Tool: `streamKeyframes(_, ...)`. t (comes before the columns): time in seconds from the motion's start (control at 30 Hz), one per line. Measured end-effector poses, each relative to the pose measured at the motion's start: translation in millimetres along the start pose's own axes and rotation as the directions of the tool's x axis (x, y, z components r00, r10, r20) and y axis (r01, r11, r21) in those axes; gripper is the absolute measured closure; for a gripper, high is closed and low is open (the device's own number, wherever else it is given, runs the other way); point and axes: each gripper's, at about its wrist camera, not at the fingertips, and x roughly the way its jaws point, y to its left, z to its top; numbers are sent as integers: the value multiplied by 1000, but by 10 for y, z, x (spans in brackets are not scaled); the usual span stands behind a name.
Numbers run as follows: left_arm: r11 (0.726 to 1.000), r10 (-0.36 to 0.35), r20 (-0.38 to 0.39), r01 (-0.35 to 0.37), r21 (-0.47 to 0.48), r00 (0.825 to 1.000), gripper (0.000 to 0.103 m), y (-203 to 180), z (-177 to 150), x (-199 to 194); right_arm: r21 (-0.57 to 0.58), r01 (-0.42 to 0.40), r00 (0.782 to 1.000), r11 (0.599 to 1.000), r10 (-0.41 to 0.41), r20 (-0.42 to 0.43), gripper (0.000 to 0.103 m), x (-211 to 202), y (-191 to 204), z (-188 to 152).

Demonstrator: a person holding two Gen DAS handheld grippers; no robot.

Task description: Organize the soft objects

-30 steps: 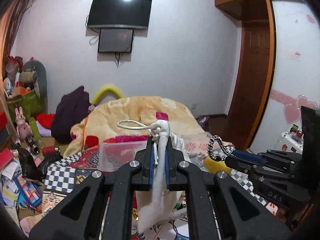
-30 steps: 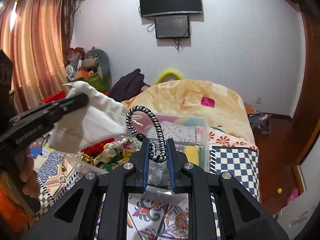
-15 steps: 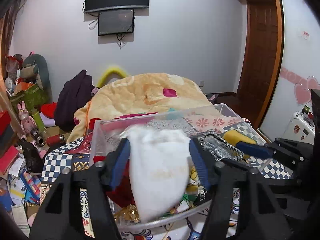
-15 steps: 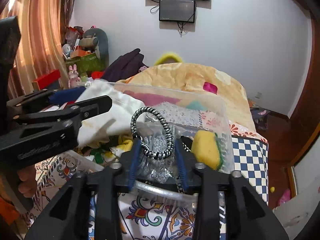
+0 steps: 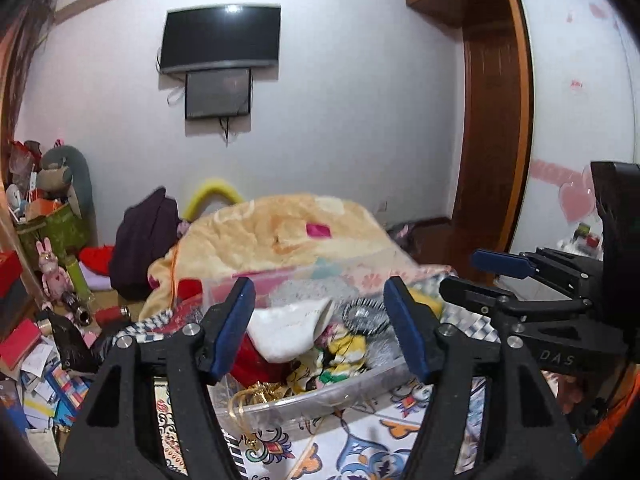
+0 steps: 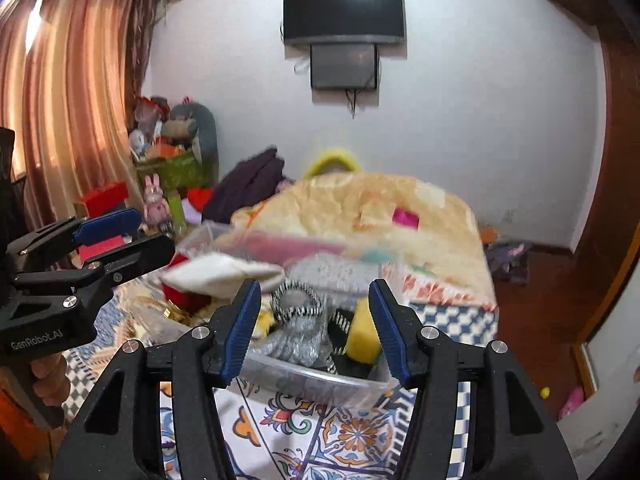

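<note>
White sock [image 5: 286,330] beyond parted left gripper [image 5: 320,326].

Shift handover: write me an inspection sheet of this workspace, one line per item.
Surface: patterned cloth under a clear plastic bin.
Job's things: white pouch, black-and-white hair tie, yellow sponge, all in the bin.
Clutter: books and toys at left, plush rabbit.
Grippers: left gripper and right gripper open; jaws have just been opening, nothing gripped.
Cables: cords hang below the wall screen.
Surroundings: blanket, curtain, wooden door.
</note>
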Motion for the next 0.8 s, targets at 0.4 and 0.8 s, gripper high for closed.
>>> streamKeyframes(0.4, 999, 4, 150, 2, -43, 989, 5, 9, 230, -709, 4, -18, 979, 1000, 17, 205, 21, -755, 150, 230)
streamKeyframes(0.8, 998, 24, 178, -15, -56, 984, 0, 34, 213, -906, 14, 9, 964, 1000, -13, 266, 0, -892, 223, 174)
